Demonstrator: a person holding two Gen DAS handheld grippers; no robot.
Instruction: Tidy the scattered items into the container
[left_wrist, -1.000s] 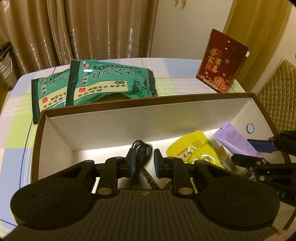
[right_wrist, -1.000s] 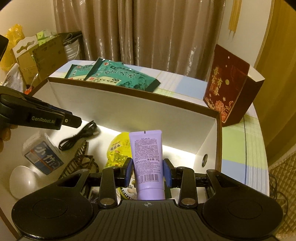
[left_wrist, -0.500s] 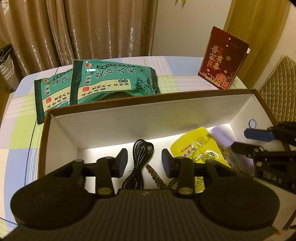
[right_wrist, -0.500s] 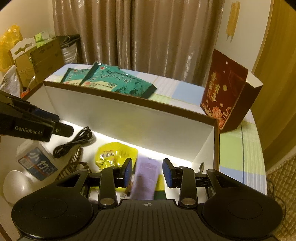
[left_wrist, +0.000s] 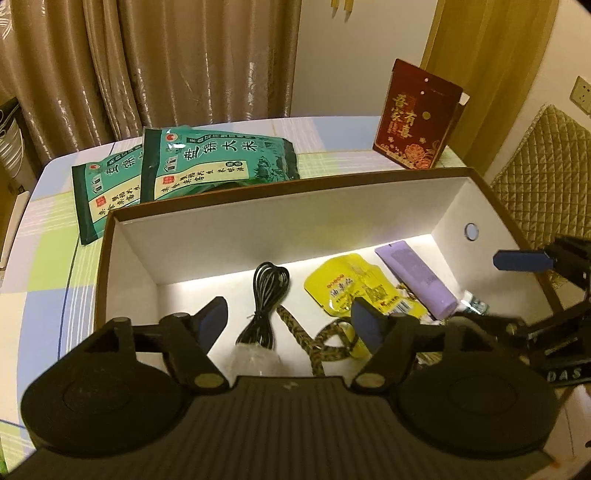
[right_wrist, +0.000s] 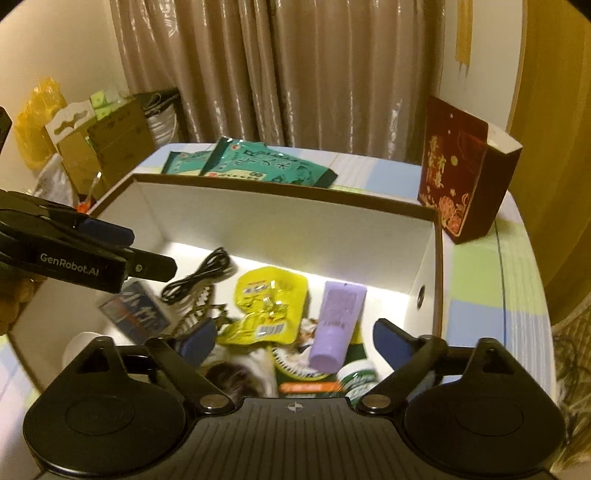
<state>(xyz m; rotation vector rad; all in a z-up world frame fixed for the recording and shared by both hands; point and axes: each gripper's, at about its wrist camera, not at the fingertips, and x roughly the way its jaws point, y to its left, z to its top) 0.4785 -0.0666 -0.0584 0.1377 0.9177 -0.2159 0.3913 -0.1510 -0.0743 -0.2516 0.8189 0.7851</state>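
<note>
Right wrist view: right gripper (right_wrist: 293, 341) fingers spread, empty, above the box (right_wrist: 284, 190); purple tube (right_wrist: 338, 325) lies inside. Left gripper (left_wrist: 288, 325) likewise spread. Next, probably, the green bags (left_wrist: 218, 162) on the surface beyond.

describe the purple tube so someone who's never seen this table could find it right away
Look inside the big white-walled box on the checked table. Near its right end wall, beside the yellow pouch, lies the purple tube. It is the only lilac item there, a flat squeeze tube with dark print.
</note>
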